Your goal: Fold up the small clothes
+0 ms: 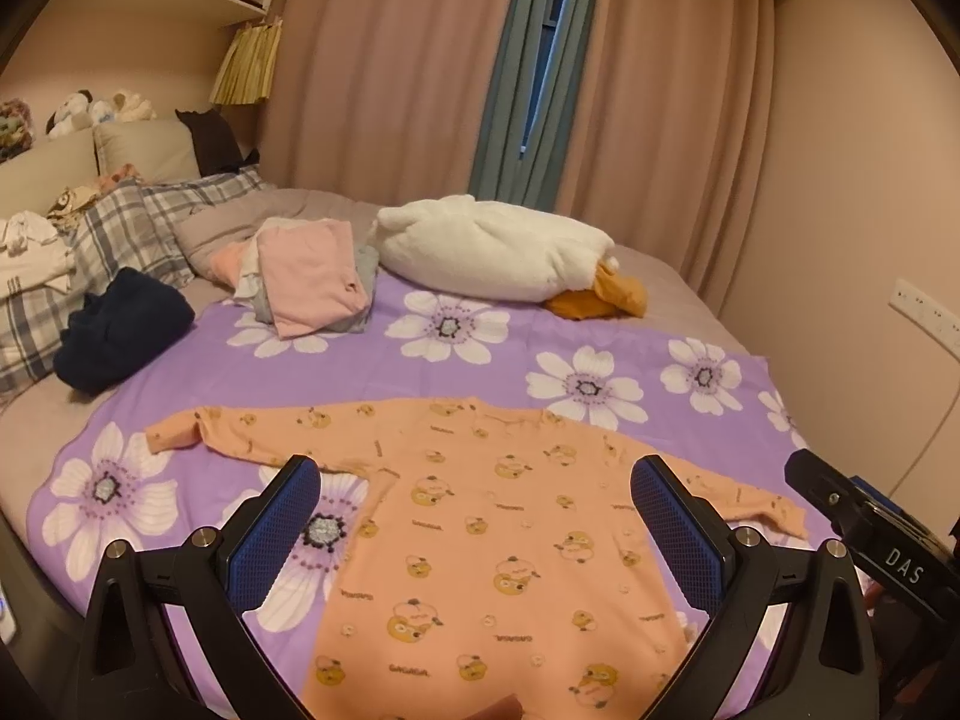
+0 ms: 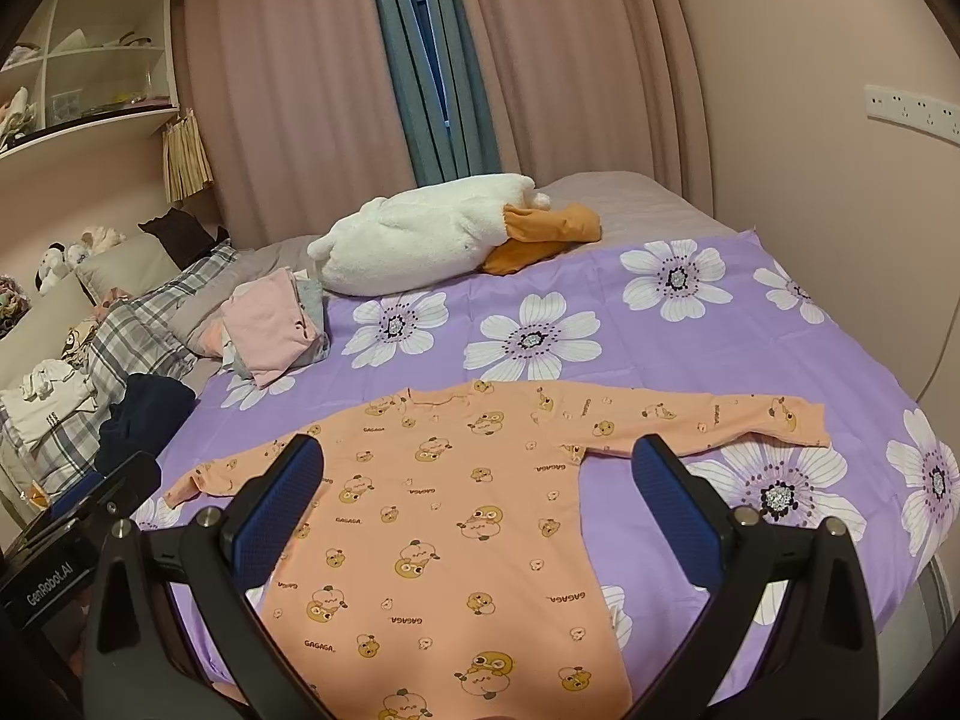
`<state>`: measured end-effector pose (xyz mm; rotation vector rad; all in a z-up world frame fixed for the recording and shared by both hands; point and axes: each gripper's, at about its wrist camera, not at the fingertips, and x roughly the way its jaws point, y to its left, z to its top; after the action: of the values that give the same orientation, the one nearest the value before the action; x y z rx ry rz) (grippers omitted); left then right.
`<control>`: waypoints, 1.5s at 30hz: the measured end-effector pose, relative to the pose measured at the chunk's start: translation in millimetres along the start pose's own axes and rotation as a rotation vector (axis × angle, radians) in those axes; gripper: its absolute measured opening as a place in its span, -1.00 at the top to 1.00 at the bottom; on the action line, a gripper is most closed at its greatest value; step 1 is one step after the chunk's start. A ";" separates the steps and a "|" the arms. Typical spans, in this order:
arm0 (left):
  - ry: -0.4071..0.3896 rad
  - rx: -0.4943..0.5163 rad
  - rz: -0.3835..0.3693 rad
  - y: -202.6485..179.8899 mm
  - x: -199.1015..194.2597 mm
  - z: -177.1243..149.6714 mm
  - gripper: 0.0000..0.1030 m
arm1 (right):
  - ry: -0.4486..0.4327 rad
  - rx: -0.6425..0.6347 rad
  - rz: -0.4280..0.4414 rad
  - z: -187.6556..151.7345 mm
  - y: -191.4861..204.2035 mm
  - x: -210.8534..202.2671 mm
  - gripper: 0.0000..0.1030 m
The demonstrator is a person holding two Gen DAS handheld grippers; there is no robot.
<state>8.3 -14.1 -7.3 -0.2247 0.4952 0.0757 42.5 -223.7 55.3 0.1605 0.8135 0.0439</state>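
An orange baby garment (image 1: 480, 516) printed with yellow chick figures lies flat on the purple flowered sheet (image 1: 480, 354), both long sleeves spread out sideways. The same garment (image 2: 456, 516) fills the lower middle of the right wrist view. My left gripper (image 1: 477, 480) hovers open over its body, blue pads wide apart with nothing between them. My right gripper (image 2: 477, 462) is likewise open above the garment's chest, holding nothing. Each gripper's black housing shows at the edge of the other's view.
A stack of folded clothes with a pink piece on top (image 1: 312, 285) sits at the back left. A white plush duck (image 1: 492, 252) lies behind it. A dark navy garment (image 1: 120, 327) and plaid pillows (image 1: 120, 228) lie left. A wall is close on the right.
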 end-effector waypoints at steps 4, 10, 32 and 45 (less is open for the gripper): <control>0.003 0.000 -0.003 0.3 0.5 -0.1 -0.98 | 0.011 0.007 0.003 -0.8 -0.5 0.8 -1.00; 0.003 0.002 -0.003 0.4 0.8 -0.4 -0.98 | 0.011 0.007 0.003 -0.7 -0.3 0.4 -1.00; 0.044 -0.080 -0.008 60.3 98.1 0.2 -0.98 | 0.089 0.108 -0.106 11.1 -53.4 62.7 -1.00; 0.584 -0.435 -0.142 164.7 290.5 -67.7 -0.19 | 0.362 0.374 -0.395 -21.0 -238.9 217.6 -0.82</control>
<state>211.1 135.6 -236.6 -0.7183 1.0420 -0.0246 171.2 -434.9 -153.7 0.3481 1.1991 -0.4656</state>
